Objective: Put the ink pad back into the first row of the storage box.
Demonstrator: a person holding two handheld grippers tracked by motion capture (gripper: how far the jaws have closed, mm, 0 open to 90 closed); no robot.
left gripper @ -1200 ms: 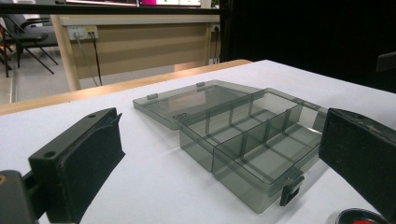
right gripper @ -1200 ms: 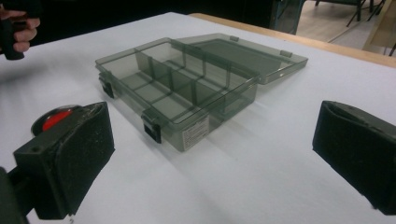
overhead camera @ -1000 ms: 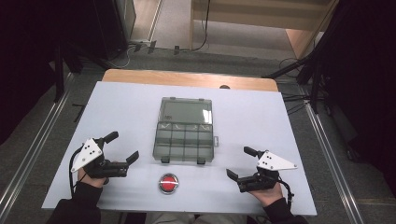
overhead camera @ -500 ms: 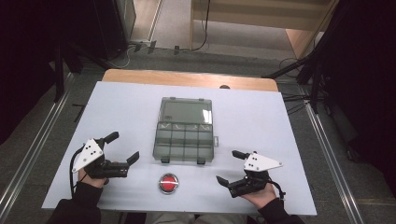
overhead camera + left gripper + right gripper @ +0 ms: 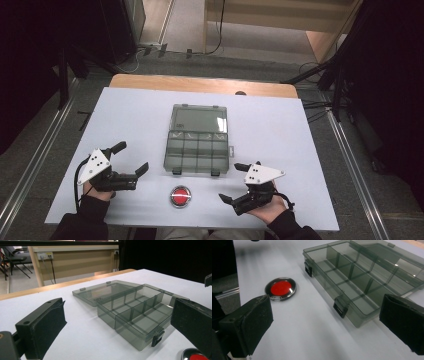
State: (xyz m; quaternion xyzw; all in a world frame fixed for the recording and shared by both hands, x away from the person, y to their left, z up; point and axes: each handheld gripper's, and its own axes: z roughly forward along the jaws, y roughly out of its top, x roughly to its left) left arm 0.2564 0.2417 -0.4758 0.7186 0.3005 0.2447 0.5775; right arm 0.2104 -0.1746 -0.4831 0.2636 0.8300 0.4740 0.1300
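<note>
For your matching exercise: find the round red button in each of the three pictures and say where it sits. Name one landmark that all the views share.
High view: the red button lies near the table's front edge, between the two grippers, just in front of the open compartment box.
Left gripper view: the button is cut off at the bottom right corner.
Right gripper view: the button is left of centre, beside the box.
Shared landmark: the box's front latches.

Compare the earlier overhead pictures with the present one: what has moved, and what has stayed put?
The right gripper has moved leftward and toward the person's edge of the table, closing in on the red button, its jaws open and empty. Nothing was grasped or released. The left gripper, the open compartment box and the button kept their places.
</note>
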